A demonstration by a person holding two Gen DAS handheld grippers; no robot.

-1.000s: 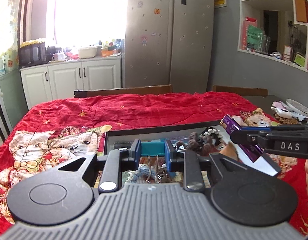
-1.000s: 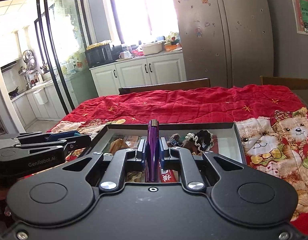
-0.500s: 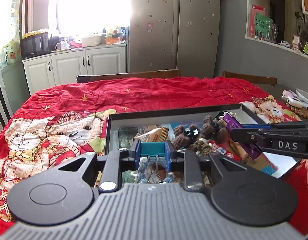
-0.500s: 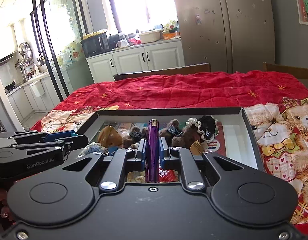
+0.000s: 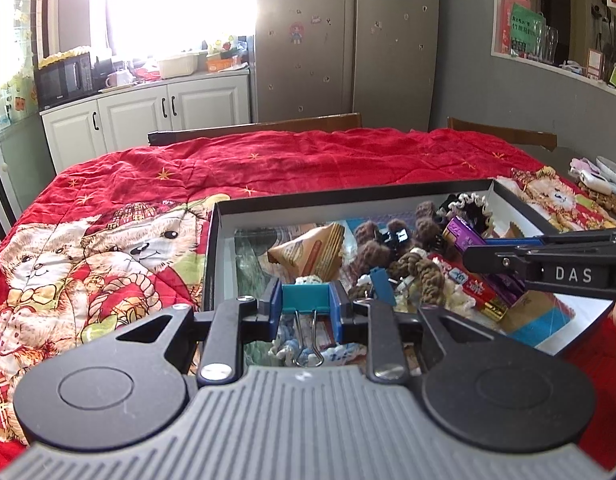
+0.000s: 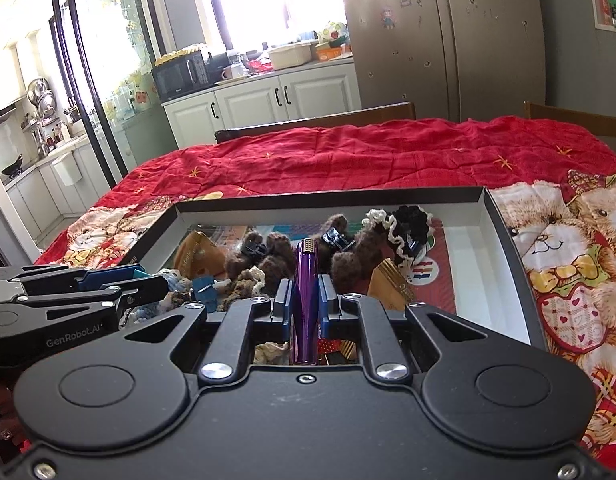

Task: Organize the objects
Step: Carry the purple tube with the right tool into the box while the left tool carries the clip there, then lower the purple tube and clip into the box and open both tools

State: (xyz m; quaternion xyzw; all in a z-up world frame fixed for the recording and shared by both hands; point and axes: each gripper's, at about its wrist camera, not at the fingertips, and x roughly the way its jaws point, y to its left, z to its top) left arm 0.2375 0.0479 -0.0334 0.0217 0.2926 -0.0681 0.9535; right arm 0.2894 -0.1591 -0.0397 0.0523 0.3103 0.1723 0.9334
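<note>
My left gripper point(image 5: 306, 298) is shut on a teal binder clip point(image 5: 306, 299), whose wire handles hang toward the camera. My right gripper point(image 6: 306, 300) is shut on a slim purple packet point(image 6: 305, 280) held on edge. Both hover over the near side of a shallow black box point(image 5: 347, 200) with a white inside. In the right wrist view the same box point(image 6: 327, 199) holds brown knitted pieces point(image 6: 347, 256), a black hair clip point(image 6: 335, 238) and a tan wrapped packet point(image 6: 196, 254). The right gripper also shows at the right of the left wrist view, purple packet point(image 5: 463, 232) in its tip.
The box rests on a red quilt with teddy-bear prints point(image 5: 108, 256) over a table. Wooden chair backs point(image 5: 256, 128) stand at the far edge. Small items point(image 5: 595, 184) lie at the table's right end. White cabinets and a fridge stand behind.
Both grippers have sunk toward the box and tipped down, so more of its contents show. Each keeps its grip: the clip on the left, the purple packet on the right.
</note>
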